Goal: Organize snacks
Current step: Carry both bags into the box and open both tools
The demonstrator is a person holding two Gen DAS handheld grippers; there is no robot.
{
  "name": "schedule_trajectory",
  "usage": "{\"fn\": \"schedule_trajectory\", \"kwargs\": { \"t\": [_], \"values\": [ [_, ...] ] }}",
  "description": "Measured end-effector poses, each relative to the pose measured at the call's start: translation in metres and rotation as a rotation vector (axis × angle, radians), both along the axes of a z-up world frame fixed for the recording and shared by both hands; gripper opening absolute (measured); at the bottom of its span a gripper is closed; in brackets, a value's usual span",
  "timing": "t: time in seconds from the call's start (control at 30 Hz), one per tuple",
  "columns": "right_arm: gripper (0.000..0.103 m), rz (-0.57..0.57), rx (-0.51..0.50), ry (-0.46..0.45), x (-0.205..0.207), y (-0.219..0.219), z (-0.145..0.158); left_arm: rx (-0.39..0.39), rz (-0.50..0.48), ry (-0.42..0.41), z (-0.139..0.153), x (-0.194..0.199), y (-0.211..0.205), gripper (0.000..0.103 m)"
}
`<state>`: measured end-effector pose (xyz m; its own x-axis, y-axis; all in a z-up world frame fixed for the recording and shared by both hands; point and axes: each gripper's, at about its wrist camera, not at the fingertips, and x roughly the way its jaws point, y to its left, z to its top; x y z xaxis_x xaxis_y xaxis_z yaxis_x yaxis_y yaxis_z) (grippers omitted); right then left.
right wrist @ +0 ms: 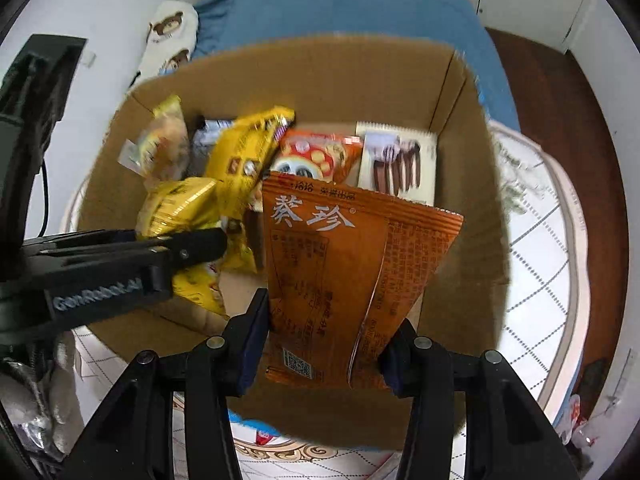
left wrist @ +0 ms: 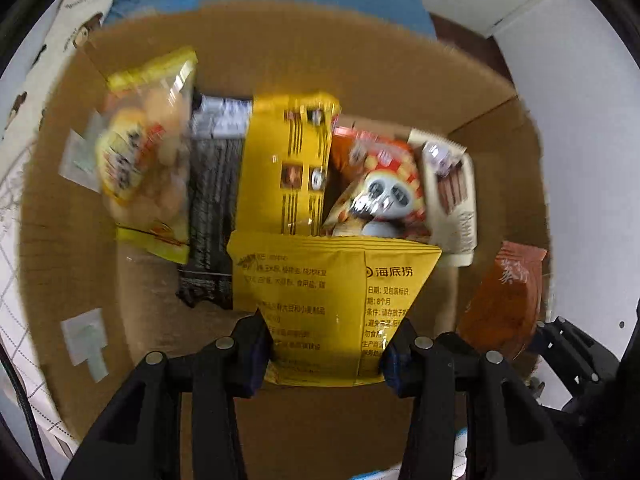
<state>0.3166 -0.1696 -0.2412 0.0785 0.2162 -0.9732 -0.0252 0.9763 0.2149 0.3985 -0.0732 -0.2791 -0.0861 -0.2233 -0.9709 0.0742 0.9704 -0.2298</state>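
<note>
My left gripper (left wrist: 326, 354) is shut on a yellow snack packet (left wrist: 320, 304) and holds it over the open cardboard box (left wrist: 64, 208). My right gripper (right wrist: 324, 344) is shut on an orange snack packet (right wrist: 344, 264), also over the box (right wrist: 320, 80). The orange packet shows at the right in the left wrist view (left wrist: 504, 300). The left gripper and its yellow packet (right wrist: 176, 208) show at the left in the right wrist view. In the box lie a yellow bag of pale snacks (left wrist: 144, 156), a black packet (left wrist: 212, 208), a yellow packet (left wrist: 288, 160), a panda packet (left wrist: 380, 188) and a white packet of chocolate sticks (left wrist: 452, 192).
The box stands on a white patterned mat (right wrist: 540, 248). A blue bed cover (right wrist: 340, 4) lies behind the box, with a bear-print cloth (right wrist: 172, 32) at its left. Brown wooden floor (right wrist: 568, 92) is at the right.
</note>
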Motion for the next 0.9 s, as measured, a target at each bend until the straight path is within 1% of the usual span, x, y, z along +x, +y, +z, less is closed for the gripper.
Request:
{"fn": "schedule_trajectory", "kwargs": {
  "t": [0.17,0.23,0.3,0.33,0.37,0.4,0.43,0.5,0.6,0.67,0.73,0.9],
  "values": [
    [0.052,0.010,0.026,0.061,0.004,0.001,-0.019,-0.006,0.004,0.056,-0.020,-0.007,0.004,0.043],
    [0.059,0.009,0.044,0.102,0.007,0.001,-0.025,-0.008,0.007,0.070,-0.024,-0.011,0.005,0.046],
    [0.074,0.012,0.040,0.108,0.008,0.001,-0.027,-0.001,0.008,0.078,-0.027,-0.012,0.008,0.058],
    [0.078,0.013,0.033,0.112,0.009,0.002,-0.027,0.004,0.006,0.079,-0.027,-0.013,0.009,0.073],
    [0.080,0.014,0.041,0.117,0.009,0.002,-0.028,0.009,0.002,0.070,-0.026,-0.014,0.010,0.083],
    [0.084,0.013,0.043,0.122,0.009,0.002,-0.027,0.017,-0.001,0.053,-0.024,-0.015,0.011,0.084],
    [0.085,0.014,0.044,0.122,0.009,0.003,-0.027,0.020,-0.005,0.040,-0.022,-0.015,0.012,0.085],
    [0.091,0.024,0.023,0.115,0.008,0.006,-0.025,0.025,-0.009,0.030,-0.018,-0.015,0.016,0.086],
    [0.094,0.026,-0.018,0.099,0.007,0.010,-0.021,0.043,-0.002,-0.003,-0.007,-0.015,0.021,0.086],
    [0.094,0.021,-0.035,0.079,0.005,0.009,-0.016,0.048,0.006,-0.036,0.004,-0.014,0.026,0.086],
    [0.094,0.008,-0.049,0.053,0.002,0.006,-0.010,0.073,0.009,-0.075,0.014,-0.018,0.032,0.086],
    [0.094,-0.033,-0.071,0.003,-0.008,-0.005,0.008,0.093,0.030,-0.170,0.042,-0.034,0.046,0.086]
  ]
}}
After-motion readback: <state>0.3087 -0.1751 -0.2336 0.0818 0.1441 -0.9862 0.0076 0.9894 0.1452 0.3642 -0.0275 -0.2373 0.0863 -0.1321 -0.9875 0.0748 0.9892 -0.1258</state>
